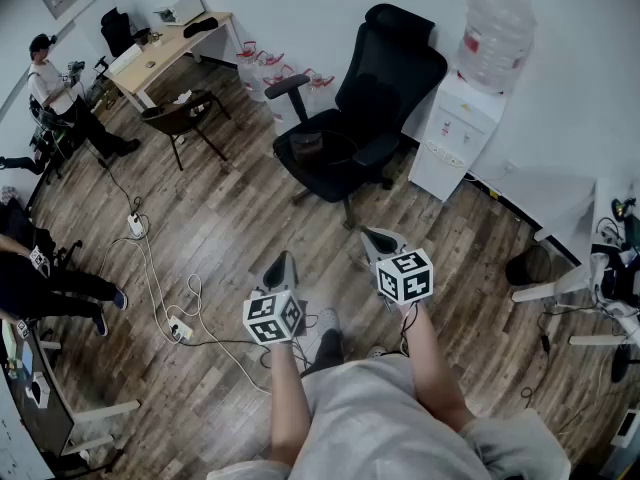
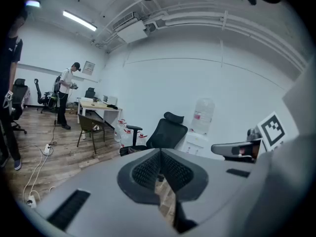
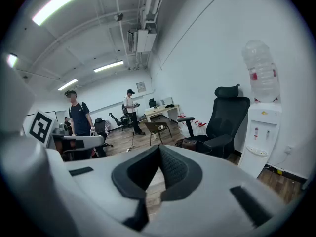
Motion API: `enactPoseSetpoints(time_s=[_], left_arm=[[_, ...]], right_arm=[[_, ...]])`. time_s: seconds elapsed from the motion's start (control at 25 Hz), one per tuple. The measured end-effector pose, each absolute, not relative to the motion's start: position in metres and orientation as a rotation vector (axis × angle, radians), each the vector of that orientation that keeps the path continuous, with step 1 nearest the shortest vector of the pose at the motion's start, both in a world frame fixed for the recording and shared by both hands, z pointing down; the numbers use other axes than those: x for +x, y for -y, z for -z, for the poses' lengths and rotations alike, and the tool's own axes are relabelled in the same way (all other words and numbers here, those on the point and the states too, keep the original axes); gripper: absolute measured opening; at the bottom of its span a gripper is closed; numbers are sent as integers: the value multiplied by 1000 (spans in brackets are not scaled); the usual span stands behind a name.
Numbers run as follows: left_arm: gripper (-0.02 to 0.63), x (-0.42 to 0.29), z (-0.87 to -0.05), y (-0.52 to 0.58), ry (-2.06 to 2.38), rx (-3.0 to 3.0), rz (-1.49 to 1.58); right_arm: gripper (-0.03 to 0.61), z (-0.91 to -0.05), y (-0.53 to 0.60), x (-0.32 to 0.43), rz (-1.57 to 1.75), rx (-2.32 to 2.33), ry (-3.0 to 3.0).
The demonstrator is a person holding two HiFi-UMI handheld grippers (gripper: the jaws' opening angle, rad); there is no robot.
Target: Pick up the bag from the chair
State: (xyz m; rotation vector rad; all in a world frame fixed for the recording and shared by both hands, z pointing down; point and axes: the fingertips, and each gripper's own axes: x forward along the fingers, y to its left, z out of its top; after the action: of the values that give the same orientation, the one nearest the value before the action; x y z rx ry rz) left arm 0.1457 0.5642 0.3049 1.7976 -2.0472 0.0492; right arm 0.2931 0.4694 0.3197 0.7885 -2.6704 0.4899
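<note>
Bag (image 1: 311, 147), small and dark, sits on the seat of the black office chair (image 1: 395, 68), well apart from both grippers. Left gripper (image 1: 283, 260) and right gripper (image 1: 377, 238) are empty, jaws together. Judged an approach step: the next move calls for closing in and parting the jaws.

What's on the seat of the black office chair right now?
A small dark bag sits on the seat of the black office chair, near one armrest. Nothing else shows there. The bag's inside and the seat patch beneath it are covered.
</note>
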Motion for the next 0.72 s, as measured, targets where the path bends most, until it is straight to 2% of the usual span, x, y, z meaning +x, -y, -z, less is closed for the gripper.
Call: enactPoseSetpoints(time_s=[0.56,0.6,0.68,0.72], left_arm=[[9,119,-306,-543,2047,1784,-71],[11,116,-307,-539,2037,1775,-82],[22,111,-309,-531,2016,1775,-93],[53,111,-310,-526,2004,1785,-95]], right_arm=[[9,-311,-452,276,-558,820,2733],[20,-312,-451,273,-540,799,2728],[96,-314,-449,266,-512,764,2716],[111,-315,-446,264,-513,756,2716]])
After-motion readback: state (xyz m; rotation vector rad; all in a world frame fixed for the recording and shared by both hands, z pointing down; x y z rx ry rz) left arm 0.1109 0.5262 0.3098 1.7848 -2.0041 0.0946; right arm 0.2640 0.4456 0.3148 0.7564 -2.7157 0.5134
